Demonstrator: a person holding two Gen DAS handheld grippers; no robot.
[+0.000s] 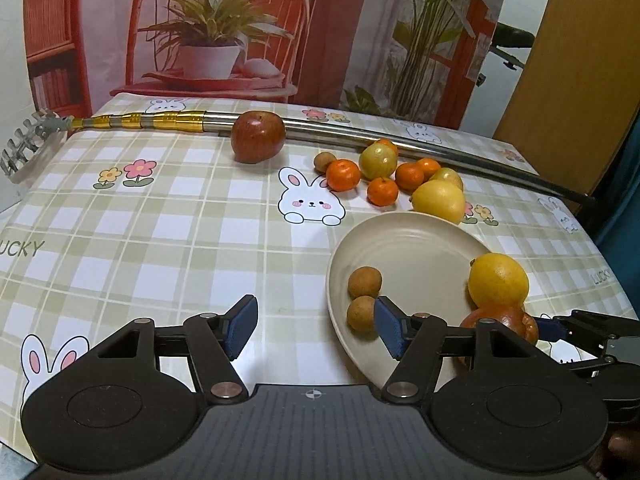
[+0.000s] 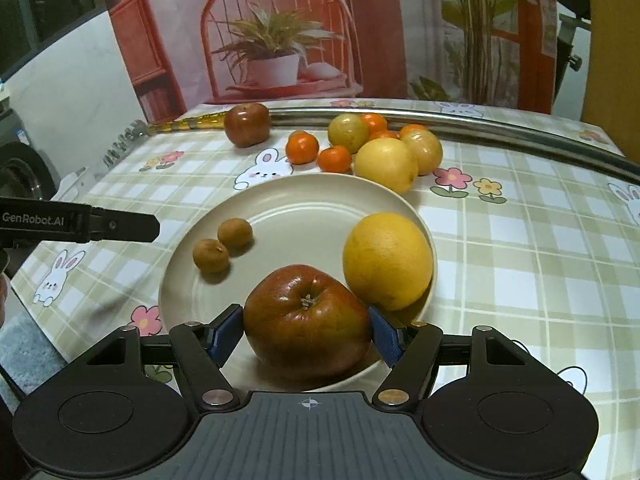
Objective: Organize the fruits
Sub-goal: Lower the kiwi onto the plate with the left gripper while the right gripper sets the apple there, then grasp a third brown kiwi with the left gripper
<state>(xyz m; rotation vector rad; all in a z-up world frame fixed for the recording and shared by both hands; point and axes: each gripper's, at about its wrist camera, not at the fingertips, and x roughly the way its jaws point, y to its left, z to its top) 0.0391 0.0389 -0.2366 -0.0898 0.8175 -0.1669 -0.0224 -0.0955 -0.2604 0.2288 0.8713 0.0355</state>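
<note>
1. The right tool (image 2: 306, 334) has its blue pads on either side of a red apple (image 2: 307, 322) sitting at the near edge of the beige plate (image 2: 280, 200). They look to be touching the skin on both sides, so I'd call that a grip, though from this angle I can't swear it isn't a hair loose. My guess is the apple is being set down on the plate, since it sits low on the surface.
2. The left tool (image 1: 316, 326) is spread wide with nothing in it, parked just off the plate's left rim. One pad is right beside the nearer of the little brown fruits. It seems to be waiting out of the way.
3. What's on the plate: the apple, a big yellow citrus (image 2: 387, 260) right next to it (looks like they touch), and two small brown longan-looking fruits (image 2: 223, 246) side by side on the left half.
4. Still loose on the table (image 2: 520, 260): a second red apple (image 2: 247, 124) leaning by a long metal pole (image 2: 440, 118), plus a cluster of small tangerines (image 2: 302, 147), two greenish-yellow round fruits and a yellow lemon (image 2: 386, 164) just behind the plate's far rim. Plenty left to move, I reckon.
</note>
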